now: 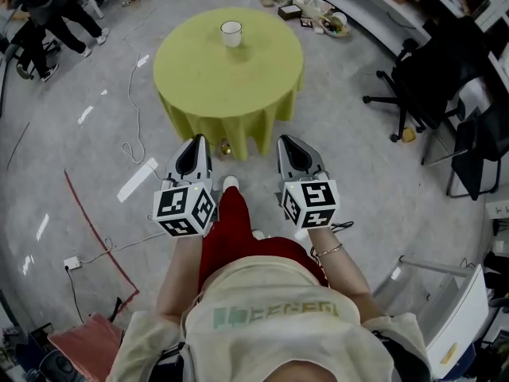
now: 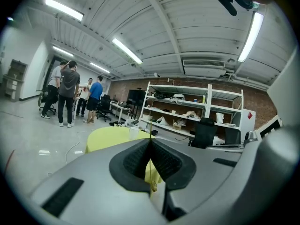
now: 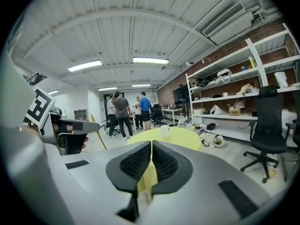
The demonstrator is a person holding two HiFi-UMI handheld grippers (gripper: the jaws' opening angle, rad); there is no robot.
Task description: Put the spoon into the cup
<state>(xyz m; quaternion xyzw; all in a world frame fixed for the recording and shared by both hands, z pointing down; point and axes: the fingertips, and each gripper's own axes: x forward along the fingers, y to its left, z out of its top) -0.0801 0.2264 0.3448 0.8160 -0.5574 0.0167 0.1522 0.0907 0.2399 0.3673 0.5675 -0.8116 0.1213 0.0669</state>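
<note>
Left tool pinched the thin spoon; right tool was clenched, empty. Its slim handle might slip before reaching the far cup.

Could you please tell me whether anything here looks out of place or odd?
Nothing stands out. The cup stands upright on the table with no spill, and the spoon is clamped in the left gripper, short of the table. Only a loose cable trails over the floor beside the table.
</note>
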